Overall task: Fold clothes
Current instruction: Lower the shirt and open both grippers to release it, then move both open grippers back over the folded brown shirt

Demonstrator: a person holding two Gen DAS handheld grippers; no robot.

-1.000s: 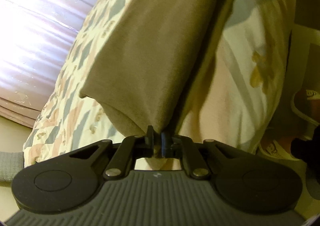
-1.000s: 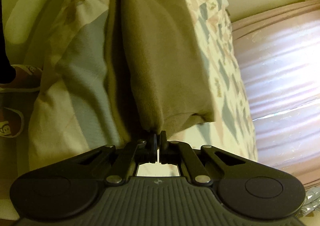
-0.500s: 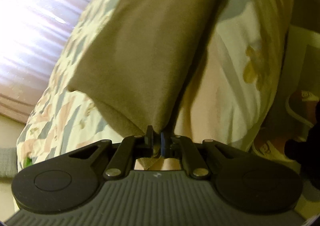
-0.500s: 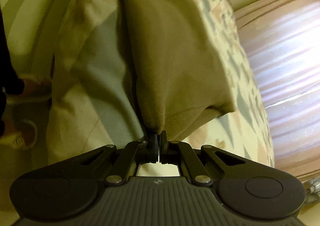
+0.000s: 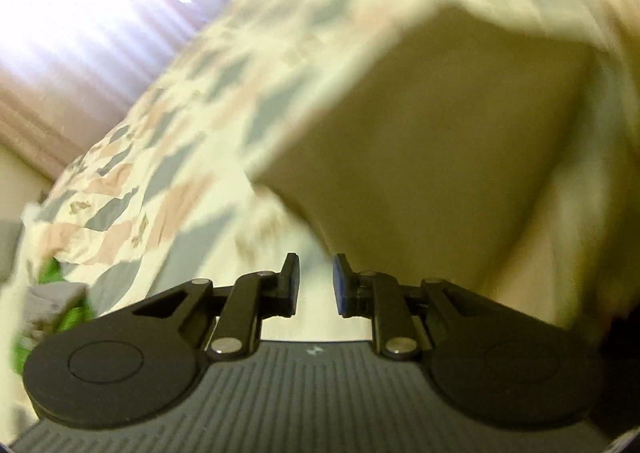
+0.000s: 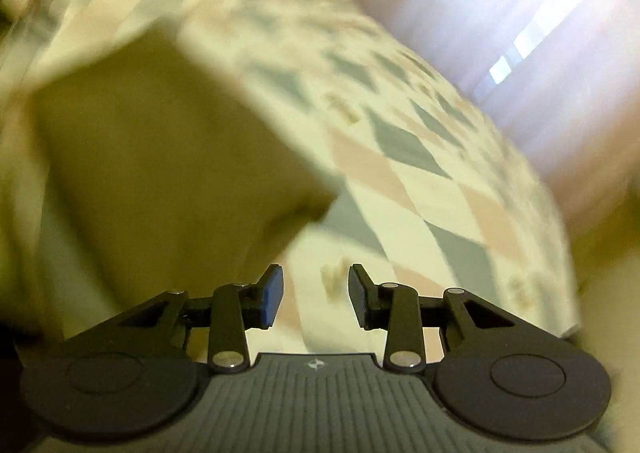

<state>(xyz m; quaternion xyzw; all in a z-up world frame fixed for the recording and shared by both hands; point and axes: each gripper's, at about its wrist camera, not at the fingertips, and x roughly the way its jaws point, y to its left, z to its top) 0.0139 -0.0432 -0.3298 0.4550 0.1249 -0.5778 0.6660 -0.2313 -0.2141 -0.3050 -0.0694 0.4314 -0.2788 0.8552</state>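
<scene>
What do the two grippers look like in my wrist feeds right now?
Both match: the left gripper and right gripper have black linkage arms with silver pivot pins, round black discs at each side and a ribbed grey body bearing a small emblem. One blue finger pad shows on each. No cables or sleeves visible.

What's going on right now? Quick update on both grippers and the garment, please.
Left gripper and right gripper both opening, nothing between the pads. Olive garment lying on the patterned bedspread. Nothing in the way; pictures blurred.
</scene>
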